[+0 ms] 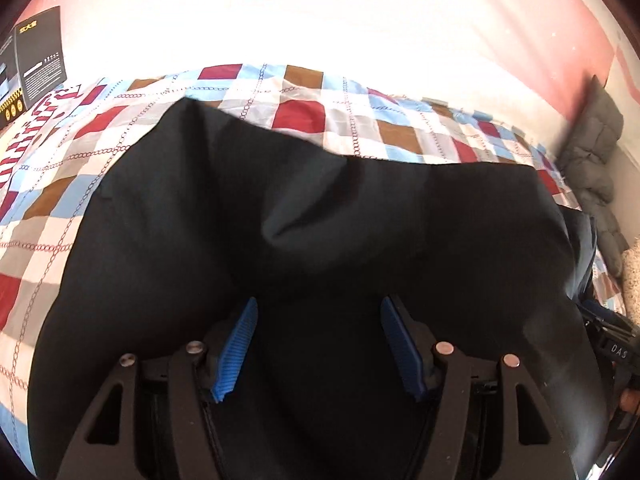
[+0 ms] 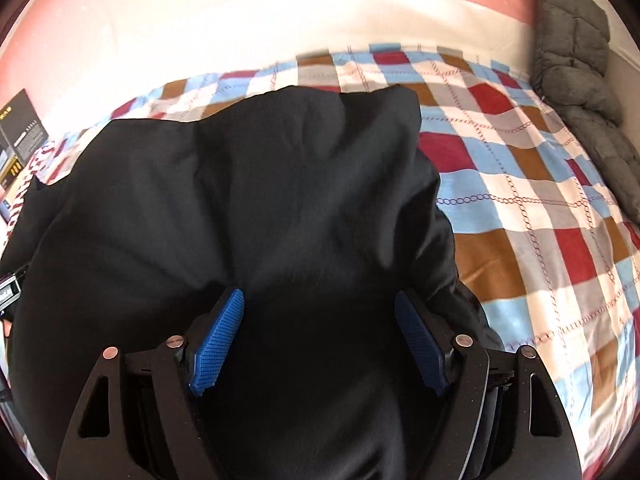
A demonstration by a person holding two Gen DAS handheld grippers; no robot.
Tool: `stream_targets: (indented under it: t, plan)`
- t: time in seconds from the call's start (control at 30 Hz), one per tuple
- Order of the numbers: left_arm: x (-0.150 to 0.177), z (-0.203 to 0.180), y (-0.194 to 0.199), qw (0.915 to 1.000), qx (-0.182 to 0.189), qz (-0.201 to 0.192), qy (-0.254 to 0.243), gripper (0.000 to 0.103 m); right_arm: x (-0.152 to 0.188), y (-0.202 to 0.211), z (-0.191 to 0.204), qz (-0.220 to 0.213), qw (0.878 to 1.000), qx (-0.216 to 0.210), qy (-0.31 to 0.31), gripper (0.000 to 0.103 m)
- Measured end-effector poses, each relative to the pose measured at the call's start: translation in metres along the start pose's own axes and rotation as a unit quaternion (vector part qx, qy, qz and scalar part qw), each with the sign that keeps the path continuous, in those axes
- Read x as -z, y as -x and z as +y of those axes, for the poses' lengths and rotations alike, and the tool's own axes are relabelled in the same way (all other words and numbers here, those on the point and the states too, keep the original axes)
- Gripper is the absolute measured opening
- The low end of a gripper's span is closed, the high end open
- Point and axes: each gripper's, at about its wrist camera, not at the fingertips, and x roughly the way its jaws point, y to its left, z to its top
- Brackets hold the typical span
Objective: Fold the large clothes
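a black garment point(image 1: 304, 216) is lying spread and rumpled across a bed's checked cover point(image 1: 72, 168), filling the near half of both wrist views. the left gripper point(image 1: 318, 312) is hovering over the cloth, its blue pads point(image 1: 236, 350) standing wide apart and clamping nothing. the right gripper point(image 2: 320, 300) is likewise gaping over the dark fabric, pads point(image 2: 218, 340) well apart, nothing gripped. whether either is touching the cloth cannot be told. a grey quilted item point(image 2: 576, 64) is lying along the bed's far right edge; a dark printed box point(image 1: 38, 60) is sitting at the far left.
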Motion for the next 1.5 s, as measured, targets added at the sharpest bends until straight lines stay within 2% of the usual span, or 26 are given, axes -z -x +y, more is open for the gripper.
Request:
stream_targets:
  t: [0.13,0.2,0.27,0.33,0.4,0.5,0.57,0.6,0.63,0.7,0.8,0.93,1.0,1.07,1.2,1.3,1.37,1.43,1.5]
  plan:
    - [-0.016,-0.002,-0.001,0.9992,-0.01,0.039,-0.007,0.067,-0.017,-0.013,-0.002,0.036,0.999,0.004,0.005,0.077]
    - [-0.013,-0.006,0.014,0.9991,-0.012,0.04,-0.012,0.065,-0.022,-0.006,-0.003,0.041,0.999,0.007,-0.001,0.077]
    - [-0.007,0.001,0.034,0.9997,-0.01,0.017,-0.014,0.065,-0.022,0.018,-0.005,0.009,1.0,0.003,-0.009,0.077]
    - [-0.003,0.023,0.055,0.9997,-0.022,-0.006,-0.007,0.065,-0.014,0.052,-0.011,-0.047,0.998,-0.022,-0.024,0.077]
    - [-0.001,0.048,0.057,0.9994,-0.028,-0.015,0.01,0.065,-0.009,0.067,-0.012,-0.076,0.996,-0.035,-0.031,0.077]
    - [-0.012,0.068,0.032,0.9986,-0.043,-0.001,0.031,0.064,-0.019,0.041,-0.008,-0.044,0.998,-0.025,-0.023,0.077]
    - [-0.017,0.071,0.013,0.9974,-0.071,-0.002,0.014,0.066,-0.03,0.012,-0.01,-0.026,1.0,-0.007,-0.015,0.077]
    - [-0.018,0.074,0.002,0.9972,-0.073,0.005,0.017,0.066,-0.034,-0.002,-0.014,-0.016,1.0,-0.005,-0.022,0.077]
    - [-0.018,0.079,-0.006,0.9974,-0.065,0.01,0.029,0.067,-0.036,-0.015,-0.022,-0.007,0.999,-0.015,-0.038,0.077]
    - [-0.017,0.09,-0.018,0.9967,-0.058,0.007,0.057,0.077,-0.035,-0.029,-0.034,0.0,0.998,-0.023,-0.062,0.076]
    - [-0.008,0.101,-0.034,0.9947,-0.021,0.01,0.1,0.08,-0.032,-0.044,-0.039,0.004,0.997,-0.02,-0.071,0.076]
    - [-0.01,0.094,-0.034,0.9953,-0.035,0.015,0.089,0.079,-0.034,-0.049,-0.036,0.018,0.998,-0.01,-0.067,0.077]
    - [-0.016,0.086,-0.017,0.9962,-0.053,0.015,0.067,0.074,-0.039,-0.037,-0.031,0.02,0.999,0.006,-0.05,0.077]
    - [-0.017,0.082,0.01,0.9977,-0.036,0.004,0.057,0.072,-0.04,-0.014,-0.028,0.004,0.999,0.022,-0.039,0.077]
    - [0.006,0.067,0.083,0.9978,0.012,-0.053,0.038,0.072,-0.012,0.066,-0.028,-0.059,0.996,-0.035,-0.063,0.077]
    - [0.051,0.038,0.126,0.9963,0.047,-0.072,0.004,0.072,0.03,0.108,-0.022,-0.087,0.994,-0.041,-0.055,0.077]
    - [0.08,0.015,0.131,0.996,0.063,-0.061,-0.02,0.072,0.059,0.113,-0.019,-0.079,0.996,-0.023,-0.043,0.077]
    - [0.099,-0.008,0.115,0.9965,0.065,-0.035,-0.04,0.072,0.081,0.094,-0.023,-0.048,0.998,-0.014,-0.049,0.077]
    - [0.107,-0.014,0.095,0.9977,0.055,-0.028,-0.027,0.076,0.089,0.079,-0.027,-0.055,0.997,-0.017,-0.041,0.077]
